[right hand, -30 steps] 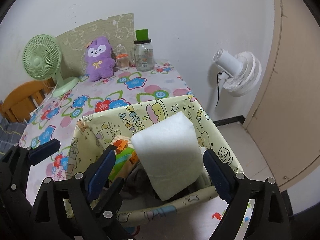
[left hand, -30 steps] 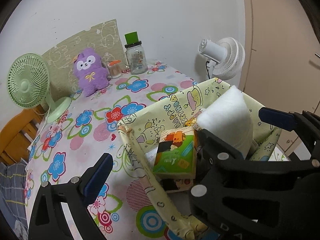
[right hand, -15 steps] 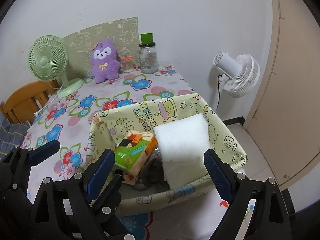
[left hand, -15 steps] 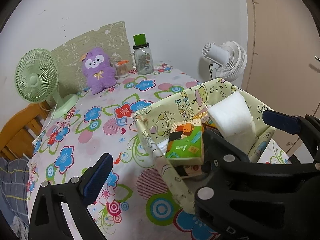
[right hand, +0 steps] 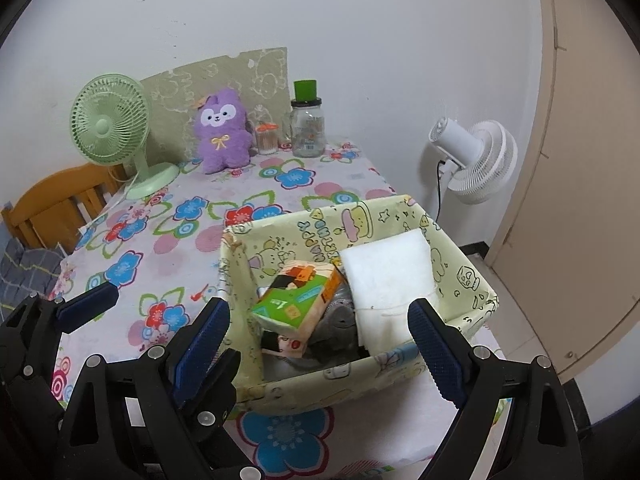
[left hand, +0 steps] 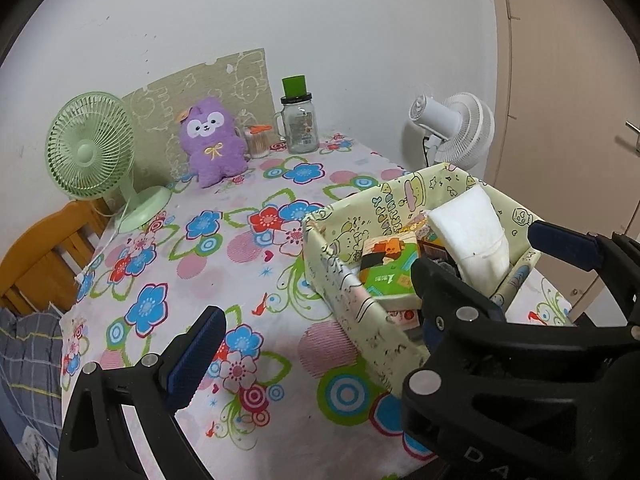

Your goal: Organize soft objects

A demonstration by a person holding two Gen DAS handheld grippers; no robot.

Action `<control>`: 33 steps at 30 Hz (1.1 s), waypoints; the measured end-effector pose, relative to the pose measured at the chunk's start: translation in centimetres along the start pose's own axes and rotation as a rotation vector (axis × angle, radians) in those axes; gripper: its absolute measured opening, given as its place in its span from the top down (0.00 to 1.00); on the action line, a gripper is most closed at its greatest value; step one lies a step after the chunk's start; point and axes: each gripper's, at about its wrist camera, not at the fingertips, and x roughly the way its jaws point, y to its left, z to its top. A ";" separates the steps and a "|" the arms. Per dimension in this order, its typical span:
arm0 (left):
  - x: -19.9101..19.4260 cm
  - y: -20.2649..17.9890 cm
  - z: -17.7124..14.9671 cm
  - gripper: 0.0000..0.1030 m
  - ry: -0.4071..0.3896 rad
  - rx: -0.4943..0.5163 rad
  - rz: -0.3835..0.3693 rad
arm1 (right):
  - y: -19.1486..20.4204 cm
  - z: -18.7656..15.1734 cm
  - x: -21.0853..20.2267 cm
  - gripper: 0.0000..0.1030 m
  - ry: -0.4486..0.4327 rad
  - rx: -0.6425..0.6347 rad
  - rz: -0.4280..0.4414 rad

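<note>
Left wrist view: the left tool is seen released, its blue pads spread wide with nothing between them. The fabric basket sits at centre right of the frame on the counter, which is covered with a flowered cloth. In the basket a white foam block stands tilted, beside a green tissue pack. The purple plush is noted at upper centre-left, upright against a patterned board at the wall, well apart from the tool and farther up the frame; its long axis runs vertically. A green fan stands to its left, a glass jar and a small orange-lidded container to its right. A white fan is seen beyond the counter edge at upper right.

Right wrist view: the right tool is likewise released and empty, held just in front of the basket's near wall at lower centre. The left tool appears at lower left of this frame, on the plush's side of the basket, so the left hand is judged the nearer for a reach. The plush is judged to be the remaining soft object outside the basket. The counter between plush and basket carries nothing; a wooden chair shows at left, a door at right.
</note>
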 end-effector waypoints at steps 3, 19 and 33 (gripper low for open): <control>-0.5 0.5 -0.3 0.03 -0.003 -0.004 0.008 | 0.7 -0.1 -0.5 0.10 -0.007 -0.010 0.003; -3.3 5.5 -3.1 0.03 -0.014 -0.093 0.094 | 4.5 -0.8 -2.9 0.10 -0.068 -0.051 0.067; -7.1 9.3 -5.1 0.02 -0.099 -0.177 0.208 | 6.0 -1.3 -5.8 0.10 -0.145 -0.074 0.086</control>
